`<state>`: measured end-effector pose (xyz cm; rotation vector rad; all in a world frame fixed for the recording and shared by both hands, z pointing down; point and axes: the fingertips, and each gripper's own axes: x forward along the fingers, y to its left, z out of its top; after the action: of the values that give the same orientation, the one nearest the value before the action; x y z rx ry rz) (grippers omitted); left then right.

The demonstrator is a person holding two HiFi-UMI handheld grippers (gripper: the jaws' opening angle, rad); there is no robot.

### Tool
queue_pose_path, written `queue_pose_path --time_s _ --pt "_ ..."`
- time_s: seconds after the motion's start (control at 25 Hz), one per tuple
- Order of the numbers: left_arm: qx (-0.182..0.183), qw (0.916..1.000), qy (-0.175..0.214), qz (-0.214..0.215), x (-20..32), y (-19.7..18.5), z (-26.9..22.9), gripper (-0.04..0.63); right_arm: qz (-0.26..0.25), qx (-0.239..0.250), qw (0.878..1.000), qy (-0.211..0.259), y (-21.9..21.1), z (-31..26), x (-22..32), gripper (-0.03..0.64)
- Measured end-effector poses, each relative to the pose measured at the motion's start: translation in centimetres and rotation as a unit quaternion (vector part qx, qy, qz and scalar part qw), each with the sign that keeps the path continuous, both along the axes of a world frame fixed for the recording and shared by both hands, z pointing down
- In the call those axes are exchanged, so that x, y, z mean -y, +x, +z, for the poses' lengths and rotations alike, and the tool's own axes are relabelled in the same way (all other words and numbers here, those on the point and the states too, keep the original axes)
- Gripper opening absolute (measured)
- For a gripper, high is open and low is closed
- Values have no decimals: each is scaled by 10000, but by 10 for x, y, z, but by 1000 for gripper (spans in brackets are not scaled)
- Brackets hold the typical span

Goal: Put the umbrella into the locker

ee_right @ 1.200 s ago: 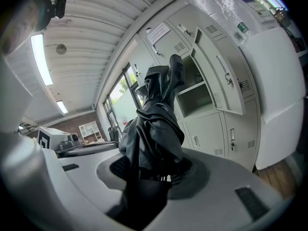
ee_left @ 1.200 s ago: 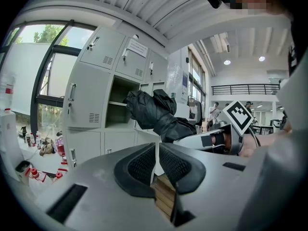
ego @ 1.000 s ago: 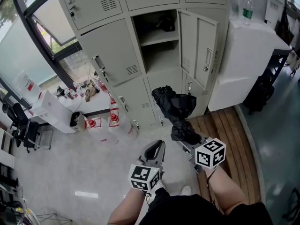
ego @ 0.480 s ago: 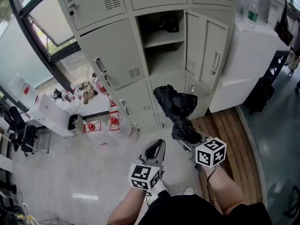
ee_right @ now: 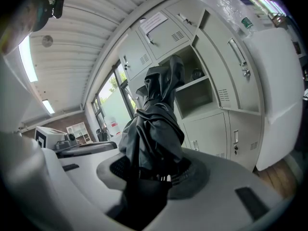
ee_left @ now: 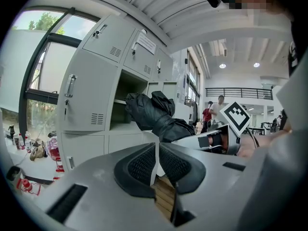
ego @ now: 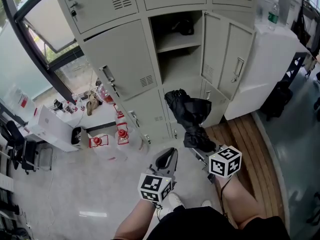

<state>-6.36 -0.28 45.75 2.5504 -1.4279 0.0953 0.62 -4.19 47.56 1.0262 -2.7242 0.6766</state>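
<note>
The black folded umbrella (ego: 192, 118) sticks up and forward from my right gripper (ego: 200, 148), which is shut on its lower end. In the right gripper view the umbrella (ee_right: 154, 124) fills the gap between the pads of the right gripper (ee_right: 151, 173). The open locker (ego: 179, 51) stands straight ahead of it, its door (ego: 235, 59) swung to the right. A shelf splits the locker, and a dark object (ego: 184, 26) lies on the upper level. My left gripper (ego: 166, 160) is shut and empty, low and left of the umbrella (ee_left: 155, 113).
A white cabinet (ego: 272, 59) with a bottle (ego: 273, 11) on top stands right of the lockers. Red items (ego: 120, 130) and a white box (ego: 50, 129) sit on the floor at the left, under a window. Wooden planks (ego: 250, 139) run along the right. People (ee_left: 211, 112) stand far off.
Both grippers and the umbrella have come closer to the lockers. The open compartment now sits larger and lower in the head view. The grip on the umbrella is unchanged.
</note>
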Motion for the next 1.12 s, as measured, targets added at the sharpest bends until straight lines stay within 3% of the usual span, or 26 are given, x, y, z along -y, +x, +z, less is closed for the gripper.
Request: queue_pose_path --time_s 0.6,1.12 --pt "75 9988 36 484 16 -40 6 34 489 1 9988 14 -37 6 15 225" --pt "46 9987 140 497 19 -48 -4 34 524 -156 9985 69 -42 -1 24 225"
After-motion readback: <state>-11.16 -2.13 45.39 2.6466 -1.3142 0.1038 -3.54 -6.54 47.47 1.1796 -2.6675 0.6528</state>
